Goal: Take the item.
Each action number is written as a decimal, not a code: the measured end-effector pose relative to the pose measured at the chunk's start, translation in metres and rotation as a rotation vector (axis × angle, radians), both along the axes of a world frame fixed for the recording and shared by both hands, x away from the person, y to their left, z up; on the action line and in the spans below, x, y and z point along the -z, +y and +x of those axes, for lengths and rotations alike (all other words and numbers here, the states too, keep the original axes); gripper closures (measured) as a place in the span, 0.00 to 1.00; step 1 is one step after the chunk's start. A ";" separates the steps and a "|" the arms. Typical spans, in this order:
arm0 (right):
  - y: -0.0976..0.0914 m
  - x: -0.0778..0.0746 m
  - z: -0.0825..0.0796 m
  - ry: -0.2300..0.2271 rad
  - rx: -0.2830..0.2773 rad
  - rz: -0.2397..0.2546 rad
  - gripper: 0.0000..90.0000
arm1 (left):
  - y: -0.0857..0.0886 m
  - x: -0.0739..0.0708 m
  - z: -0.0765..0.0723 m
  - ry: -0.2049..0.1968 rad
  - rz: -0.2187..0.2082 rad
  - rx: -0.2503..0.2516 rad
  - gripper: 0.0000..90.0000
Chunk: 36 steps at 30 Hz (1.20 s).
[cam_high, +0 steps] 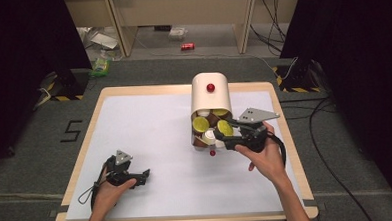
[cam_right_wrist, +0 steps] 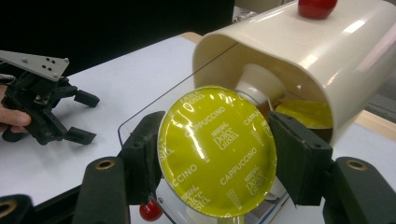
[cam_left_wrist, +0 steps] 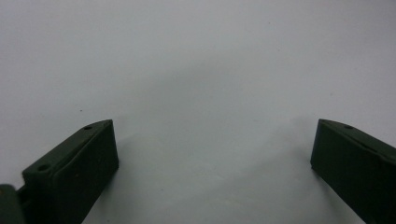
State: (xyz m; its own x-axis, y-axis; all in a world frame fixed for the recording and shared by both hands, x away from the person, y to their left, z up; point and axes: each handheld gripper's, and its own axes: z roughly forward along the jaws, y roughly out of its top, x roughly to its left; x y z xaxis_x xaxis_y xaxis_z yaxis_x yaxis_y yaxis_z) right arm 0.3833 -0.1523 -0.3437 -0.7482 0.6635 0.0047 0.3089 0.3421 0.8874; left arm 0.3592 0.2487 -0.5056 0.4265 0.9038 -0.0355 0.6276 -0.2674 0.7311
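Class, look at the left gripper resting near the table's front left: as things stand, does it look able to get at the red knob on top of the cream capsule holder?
Probably yes. The left gripper is open and empty, with bare white tabletop between it and the holder. The red knob sits exposed on top; the right gripper works lower, at the drawer.

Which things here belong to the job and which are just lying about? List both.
In the job:
- right hand-held gripper, shut on a yellow-green foil-topped Cappuccino capsule
- cream plastic capsule holder with a red knob
- clear pull-out drawer of capsules

Lying about:
- left hand-held gripper, open over the white table sheet
- red can on the floor
- green packet on the floor
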 end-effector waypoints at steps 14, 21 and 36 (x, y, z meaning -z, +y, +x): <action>-0.022 -0.010 -0.006 -0.020 0.039 0.022 0.45 | 0.000 0.000 0.000 -0.001 -0.001 -0.001 0.00; -0.034 -0.014 -0.008 -0.028 0.058 0.026 0.45 | 0.000 0.000 0.000 -0.001 0.000 -0.001 0.00; -0.057 -0.002 0.001 -0.011 0.145 -0.012 0.45 | 0.000 0.000 0.000 0.000 0.000 0.000 0.00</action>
State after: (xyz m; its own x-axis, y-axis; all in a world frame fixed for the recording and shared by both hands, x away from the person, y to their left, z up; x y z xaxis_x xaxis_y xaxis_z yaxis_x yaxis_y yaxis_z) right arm 0.3847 -0.2092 -0.3419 -0.6447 0.7644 -0.0123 0.3457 0.3058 0.8871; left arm 0.3592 0.2487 -0.5056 0.4262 0.9040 -0.0353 0.6275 -0.2673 0.7313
